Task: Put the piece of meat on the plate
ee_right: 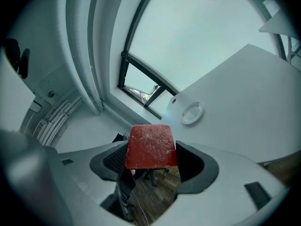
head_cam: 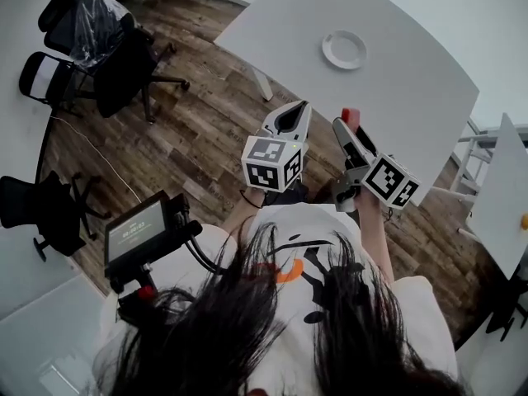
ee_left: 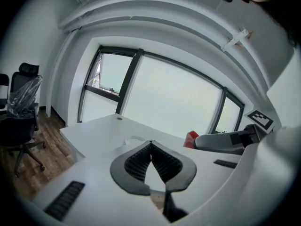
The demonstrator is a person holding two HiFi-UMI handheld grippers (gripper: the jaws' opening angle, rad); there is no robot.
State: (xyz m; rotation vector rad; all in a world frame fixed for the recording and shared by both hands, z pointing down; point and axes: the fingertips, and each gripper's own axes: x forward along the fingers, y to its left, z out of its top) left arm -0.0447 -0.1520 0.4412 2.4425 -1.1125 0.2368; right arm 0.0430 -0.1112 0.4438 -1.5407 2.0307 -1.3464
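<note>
A flat red piece of meat (ee_right: 151, 146) is clamped between the jaws of my right gripper (ee_right: 153, 161); in the head view only its red tip (head_cam: 350, 115) shows above that gripper (head_cam: 346, 126). A small white plate (head_cam: 344, 49) lies on the white table (head_cam: 412, 81), beyond both grippers and also in the right gripper view as a plate (ee_right: 192, 112). My left gripper (head_cam: 294, 114) is held beside the right one, near the table's front edge. Its jaws meet at the tips (ee_left: 151, 142) with nothing between them. The meat (ee_left: 190, 139) shows to its right.
Black office chairs (head_cam: 107, 48) stand on the wooden floor to the left. A second white table (head_cam: 503, 188) sits at the right edge. A device with a screen (head_cam: 140, 229) hangs at the person's left side. Large windows (ee_left: 174, 98) run behind the table.
</note>
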